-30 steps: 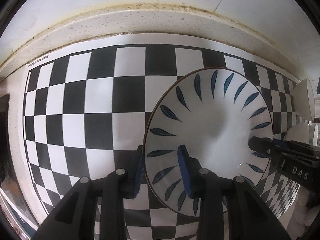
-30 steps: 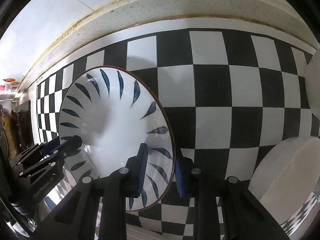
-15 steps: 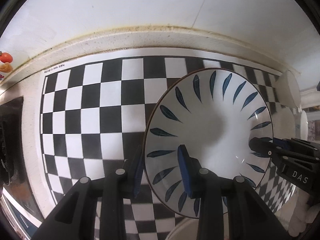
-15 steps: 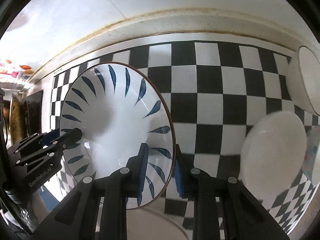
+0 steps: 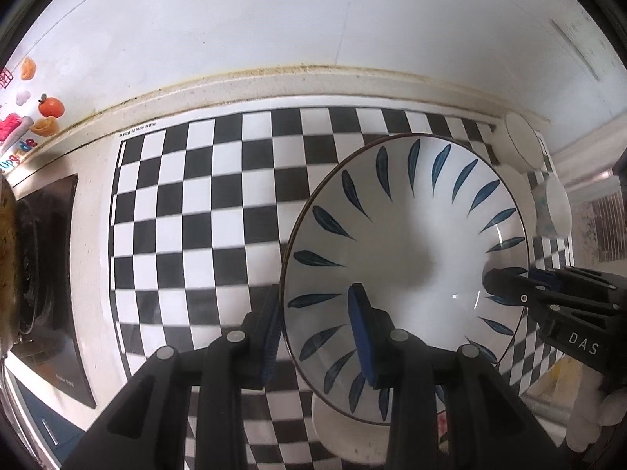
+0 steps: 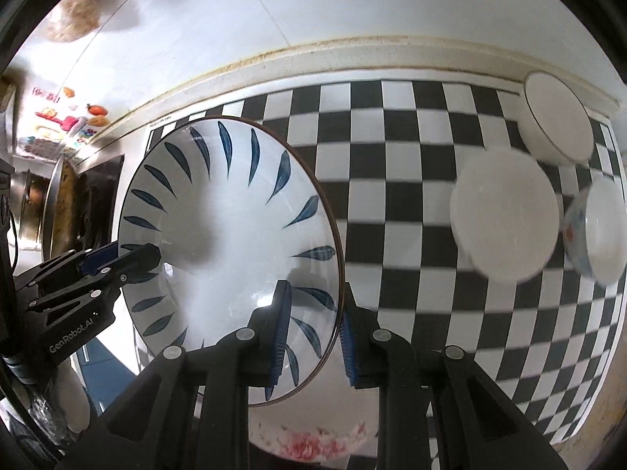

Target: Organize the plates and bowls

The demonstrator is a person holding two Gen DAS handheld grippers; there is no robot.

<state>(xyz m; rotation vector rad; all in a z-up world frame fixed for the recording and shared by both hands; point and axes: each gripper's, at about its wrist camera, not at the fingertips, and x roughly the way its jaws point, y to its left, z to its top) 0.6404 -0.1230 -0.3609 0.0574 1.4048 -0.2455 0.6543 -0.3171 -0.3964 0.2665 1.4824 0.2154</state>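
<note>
Left tool [image 5: 315, 337], right tool [image 6: 311, 329] clamp opposite rims, leaf-pattern plate [image 5: 407, 258] between.

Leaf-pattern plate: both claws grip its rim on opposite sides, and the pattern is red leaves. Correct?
Not quite. The leaf-pattern plate has dark blue leaves, not red, as the left wrist view shows. The left claw and the right claw do grip its rim on opposite sides.

Left gripper [image 5: 315, 337] clamped on the near rim of a white plate [image 5: 407, 243] with blue leaf marks, held above a checkered mat [image 5: 203, 211]. Right gripper [image 5: 509, 286] grips the plate's opposite rim. White bowls [image 5: 521, 143] stand at the mat's far right corner.
</note>
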